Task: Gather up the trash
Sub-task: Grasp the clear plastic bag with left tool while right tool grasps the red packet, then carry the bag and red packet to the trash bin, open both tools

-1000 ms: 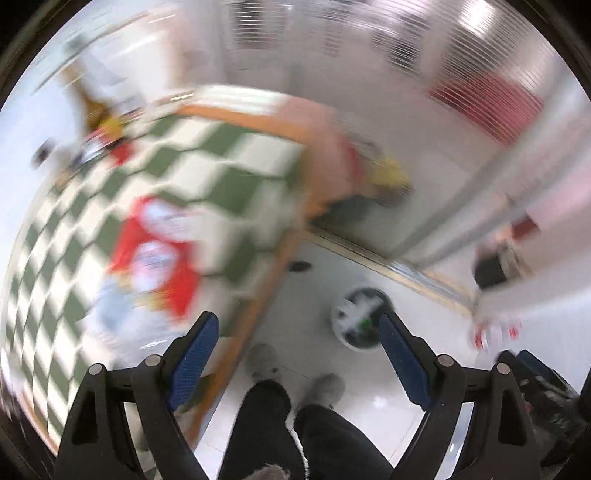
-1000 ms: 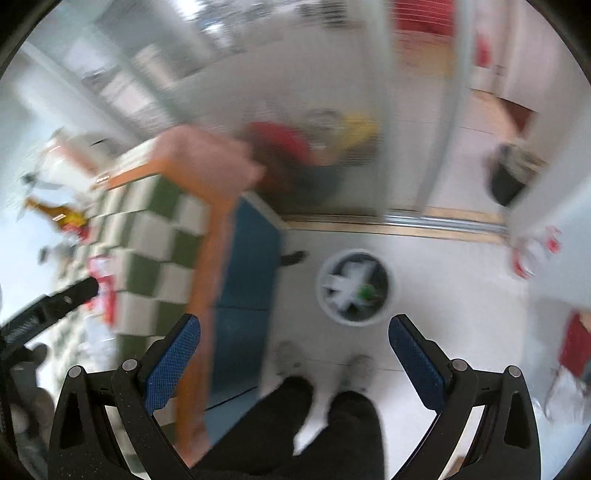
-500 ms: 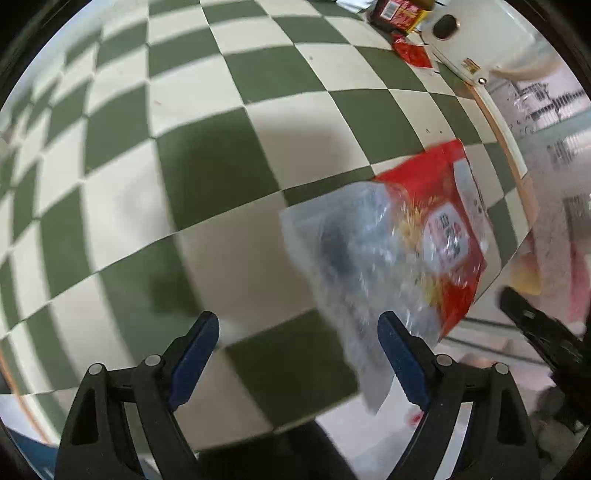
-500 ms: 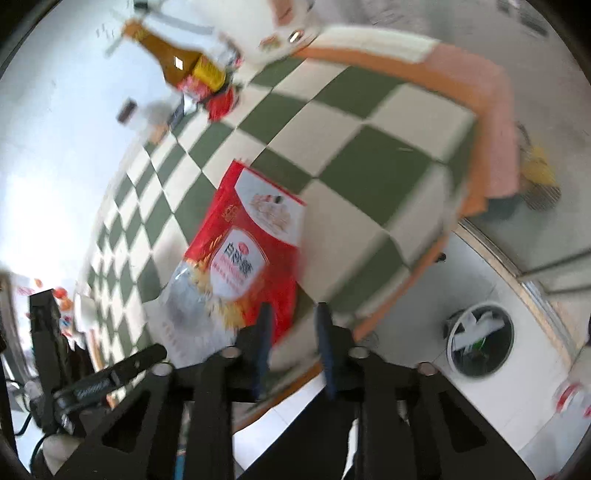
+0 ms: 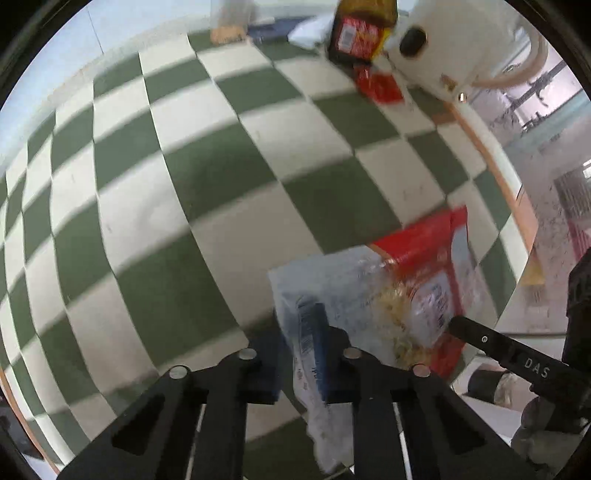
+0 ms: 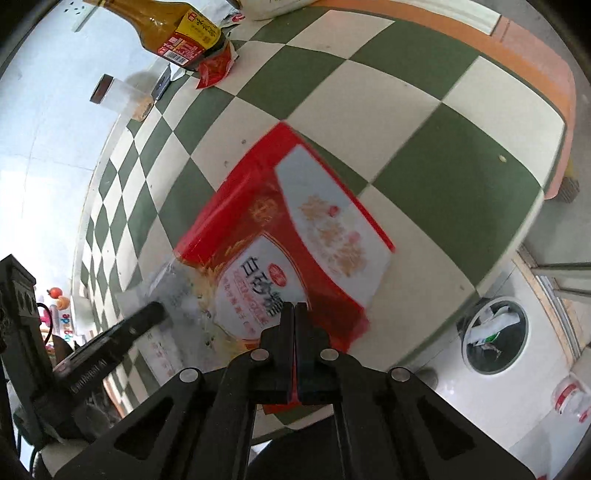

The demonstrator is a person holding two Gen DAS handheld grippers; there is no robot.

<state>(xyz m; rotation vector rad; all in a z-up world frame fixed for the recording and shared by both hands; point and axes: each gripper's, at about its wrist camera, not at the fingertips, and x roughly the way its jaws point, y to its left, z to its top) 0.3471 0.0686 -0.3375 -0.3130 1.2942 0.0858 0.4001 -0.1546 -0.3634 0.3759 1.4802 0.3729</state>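
Observation:
A red and clear plastic food bag [image 5: 417, 295] [image 6: 295, 229] lies near the front edge of the table's green and white chequered cloth [image 5: 184, 184]. My left gripper [image 5: 295, 332] is closing on the bag's clear end, which is pinched between its blue pads. My right gripper [image 6: 294, 310] is shut on the bag's red lower edge, and a thin strip of red shows between its jaws. Each gripper appears in the other's view: the right one [image 5: 498, 347] at the bag's right side, the left one [image 6: 147, 317] on the clear end.
A brown sauce bottle [image 6: 177, 33], a small red sachet [image 6: 216, 66] and a glass jar [image 6: 122, 98] stand at the table's far side beside a white appliance [image 5: 461, 48]. On the floor past the table's orange edge [image 6: 517, 48] is a round bin [image 6: 495, 336] holding rubbish.
Both grippers swung from over the floor and bin to the table and came down at the bag. Both were wide open a second ago; the right shut first, then the left.

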